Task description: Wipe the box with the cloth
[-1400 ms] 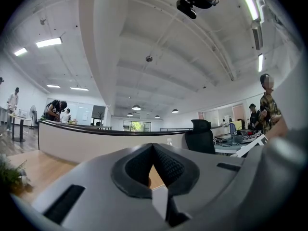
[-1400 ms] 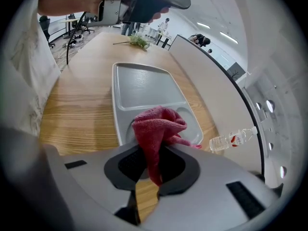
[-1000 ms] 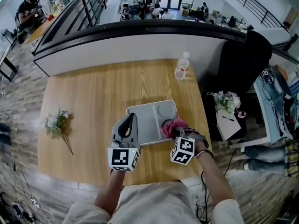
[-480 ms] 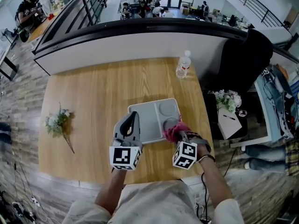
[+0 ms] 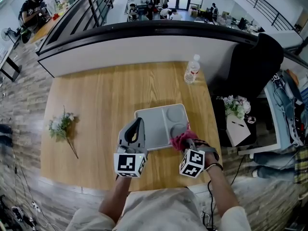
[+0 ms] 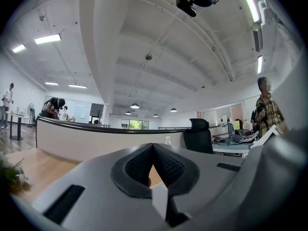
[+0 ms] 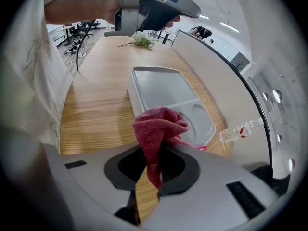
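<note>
Slid slightly nearer since a second ago, to the near right corner of the grey box (image 5: 154, 129) by the table's (image 5: 96, 105) near edge: red cloth (image 5: 183, 139), pinched in the right gripper (image 7: 149, 168). Left gripper (image 6: 153, 150) held up beside the box's near left corner, jaws pressed together on nothing. Red bottle (image 5: 191, 70) label unreadable.

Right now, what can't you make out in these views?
- Head view: the cloth and right gripper cover the tray's near right corner, so any contact there is hidden.
- Right gripper view: the cloth bunches in front of the jaws and hides whether it touches the tray.
- Left gripper view: shut, aimed away; no tray in it.
- Bottle label: too small to read in any view.
</note>
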The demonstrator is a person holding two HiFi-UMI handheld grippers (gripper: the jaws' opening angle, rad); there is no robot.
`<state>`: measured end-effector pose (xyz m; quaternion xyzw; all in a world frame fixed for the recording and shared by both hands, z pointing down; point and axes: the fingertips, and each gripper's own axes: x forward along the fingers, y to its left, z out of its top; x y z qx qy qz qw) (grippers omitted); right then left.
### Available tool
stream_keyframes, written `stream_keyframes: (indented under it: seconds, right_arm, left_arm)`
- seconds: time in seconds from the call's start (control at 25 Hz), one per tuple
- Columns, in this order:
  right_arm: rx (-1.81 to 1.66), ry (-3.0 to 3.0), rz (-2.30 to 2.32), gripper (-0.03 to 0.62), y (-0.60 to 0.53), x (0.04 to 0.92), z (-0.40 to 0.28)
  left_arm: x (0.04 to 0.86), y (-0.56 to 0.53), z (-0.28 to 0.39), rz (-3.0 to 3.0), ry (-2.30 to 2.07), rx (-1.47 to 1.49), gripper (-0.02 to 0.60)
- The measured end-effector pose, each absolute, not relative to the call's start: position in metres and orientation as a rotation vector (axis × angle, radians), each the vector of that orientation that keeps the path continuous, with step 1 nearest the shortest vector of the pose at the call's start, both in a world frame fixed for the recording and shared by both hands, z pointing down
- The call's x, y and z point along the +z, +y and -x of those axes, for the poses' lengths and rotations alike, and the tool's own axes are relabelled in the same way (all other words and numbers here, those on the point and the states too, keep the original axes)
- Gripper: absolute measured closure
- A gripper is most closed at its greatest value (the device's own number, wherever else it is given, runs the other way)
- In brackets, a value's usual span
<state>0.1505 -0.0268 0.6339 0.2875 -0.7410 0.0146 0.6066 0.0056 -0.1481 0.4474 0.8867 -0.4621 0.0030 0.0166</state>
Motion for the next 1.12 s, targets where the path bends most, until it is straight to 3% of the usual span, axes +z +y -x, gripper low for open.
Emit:
stream_keyframes:
  seconds: [0.52, 1.12]
  right_arm:
    - [-0.016, -1.720, -0.659, 0.520, -0.038, 0.620, -0.153]
    - [-0.276, -1.743, -0.724, 0.520, -0.130, 0.562, -0.133]
  left_arm:
    - [0.442, -0.155, 0.013, -2.728, -1.515, -0.005, 0.569]
    - [0.434, -0.153, 0.053, -2.664, -1.686, 0.019, 0.569]
